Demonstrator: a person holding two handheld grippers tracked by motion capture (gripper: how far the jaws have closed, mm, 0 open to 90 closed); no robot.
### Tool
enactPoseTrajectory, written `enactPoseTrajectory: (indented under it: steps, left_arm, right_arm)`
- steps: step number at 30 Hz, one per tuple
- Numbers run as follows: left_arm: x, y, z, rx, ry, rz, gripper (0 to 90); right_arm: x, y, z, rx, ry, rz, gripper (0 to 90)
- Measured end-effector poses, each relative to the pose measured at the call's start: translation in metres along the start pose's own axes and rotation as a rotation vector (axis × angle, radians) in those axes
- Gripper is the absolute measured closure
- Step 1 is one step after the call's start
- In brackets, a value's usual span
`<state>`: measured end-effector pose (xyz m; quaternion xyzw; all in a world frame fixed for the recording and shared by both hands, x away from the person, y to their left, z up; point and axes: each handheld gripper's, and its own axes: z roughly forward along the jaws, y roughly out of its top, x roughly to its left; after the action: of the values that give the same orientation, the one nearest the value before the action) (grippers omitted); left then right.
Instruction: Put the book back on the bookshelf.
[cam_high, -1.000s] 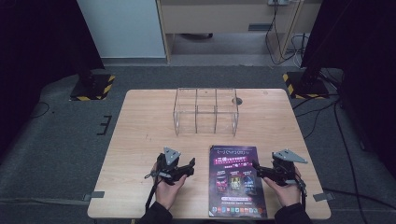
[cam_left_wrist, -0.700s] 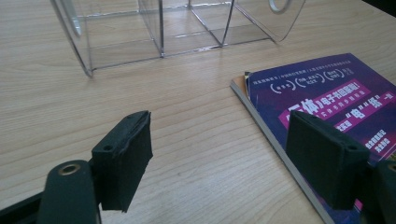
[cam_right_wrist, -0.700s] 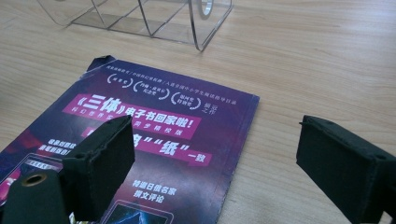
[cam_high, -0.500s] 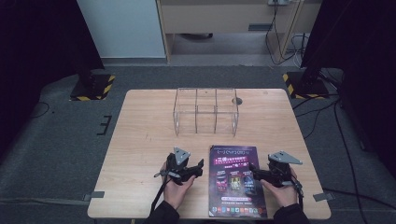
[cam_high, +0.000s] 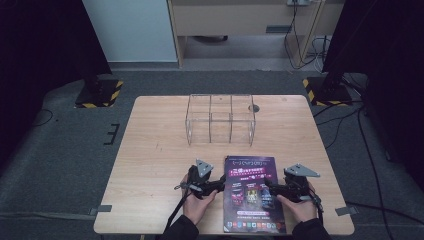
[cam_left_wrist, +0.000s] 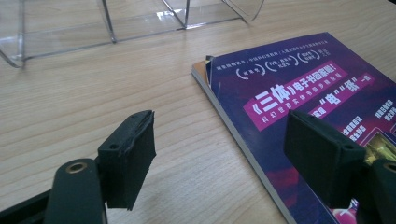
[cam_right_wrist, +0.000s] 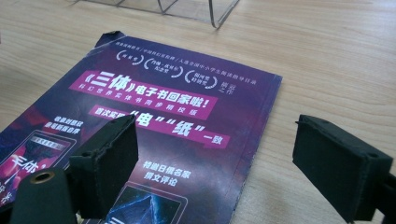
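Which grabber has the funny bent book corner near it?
The left gripper. The book has its bent corner on that side; the right gripper sees a flat one.

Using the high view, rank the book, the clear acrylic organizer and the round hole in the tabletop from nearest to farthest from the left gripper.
From the left gripper:
1. Book, right beside it, at the near edge of the table.
2. Clear acrylic organizer, farther back, mid-table.
3. Round hole, behind the organizer's right end, near the far edge.

Wooden table (cam_high: 150, 150): clear acrylic organiser (cam_high: 220, 119) at rear centre; purple magazine (cam_high: 252, 192) flat at front edge, approx. centre-right, well apart from organiser.
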<state>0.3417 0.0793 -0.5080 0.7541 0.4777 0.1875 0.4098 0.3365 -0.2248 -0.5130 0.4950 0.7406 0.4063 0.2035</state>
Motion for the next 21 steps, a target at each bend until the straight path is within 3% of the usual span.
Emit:
enactPoseTrajectory:
  steps: [21]
  left_arm:
    - [-0.015,-0.009,0.026,0.062,-0.031,-0.006,30.5]
  right_arm:
    - [0.006,-0.009,0.010,0.061,0.030,-0.023,16.2]
